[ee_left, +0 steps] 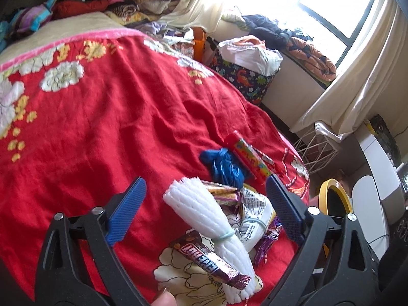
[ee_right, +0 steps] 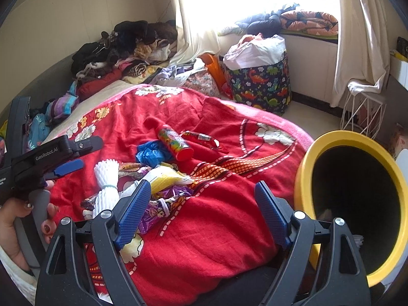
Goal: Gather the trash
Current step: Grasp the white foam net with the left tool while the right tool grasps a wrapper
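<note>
We see the left tool (ee_left: 205,201) spread wide with nothing gripped, its blue pads either side of the trash heap on the red bed cover (ee_left: 102,117): a white foam net sleeve (ee_left: 201,211) lies between them, a brown candy bar wrapper (ee_left: 209,262) across its near end, a crumpled blue wrapper (ee_left: 224,165) and a colourful tube (ee_left: 250,155) just beyond. Our right tool (ee_right: 201,209) is also wide and empty, the heap by its left pad, seemingly apart from it. The yellow-rimmed bin (ee_right: 304,178) stands tilted, right of that tool.
</note>
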`<state>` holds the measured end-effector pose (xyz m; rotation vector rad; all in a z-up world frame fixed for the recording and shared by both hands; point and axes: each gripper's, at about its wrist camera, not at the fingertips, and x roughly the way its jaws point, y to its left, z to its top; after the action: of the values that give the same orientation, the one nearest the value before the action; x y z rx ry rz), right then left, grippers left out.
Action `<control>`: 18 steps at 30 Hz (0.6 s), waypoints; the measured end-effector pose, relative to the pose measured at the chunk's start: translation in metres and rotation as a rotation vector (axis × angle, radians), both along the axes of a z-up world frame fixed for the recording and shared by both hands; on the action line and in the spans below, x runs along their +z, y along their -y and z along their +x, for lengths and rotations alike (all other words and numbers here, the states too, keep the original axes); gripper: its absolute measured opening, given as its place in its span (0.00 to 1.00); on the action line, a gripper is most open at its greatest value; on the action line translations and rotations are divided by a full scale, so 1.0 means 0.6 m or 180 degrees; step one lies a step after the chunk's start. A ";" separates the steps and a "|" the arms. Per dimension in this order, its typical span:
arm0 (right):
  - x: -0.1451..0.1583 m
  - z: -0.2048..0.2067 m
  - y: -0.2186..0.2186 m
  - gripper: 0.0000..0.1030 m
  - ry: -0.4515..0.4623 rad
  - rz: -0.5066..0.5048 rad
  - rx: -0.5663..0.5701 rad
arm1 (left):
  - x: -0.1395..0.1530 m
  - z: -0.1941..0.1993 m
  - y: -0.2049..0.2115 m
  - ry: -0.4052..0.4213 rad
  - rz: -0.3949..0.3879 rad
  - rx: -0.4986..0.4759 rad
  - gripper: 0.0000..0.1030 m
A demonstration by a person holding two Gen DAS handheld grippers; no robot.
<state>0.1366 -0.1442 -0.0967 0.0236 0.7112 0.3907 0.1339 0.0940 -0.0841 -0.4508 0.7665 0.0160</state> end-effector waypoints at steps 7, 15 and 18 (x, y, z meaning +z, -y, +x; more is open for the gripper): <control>-0.031 0.030 -0.028 0.64 -0.0221 -0.0012 0.0133 | -0.028 0.007 0.005 -0.0166 -0.0111 -0.0053 0.70; -0.075 0.067 -0.044 0.50 -0.0642 0.0140 0.0224 | -0.051 0.015 0.006 -0.0303 -0.0166 -0.0064 0.69; -0.088 0.073 -0.047 0.42 -0.0796 0.0263 0.0300 | -0.059 0.017 0.004 -0.0347 -0.0188 -0.0066 0.66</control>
<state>0.1802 -0.1157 -0.1497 0.1191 0.9448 0.5129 0.1444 0.0915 -0.1193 -0.5013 0.8804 -0.0016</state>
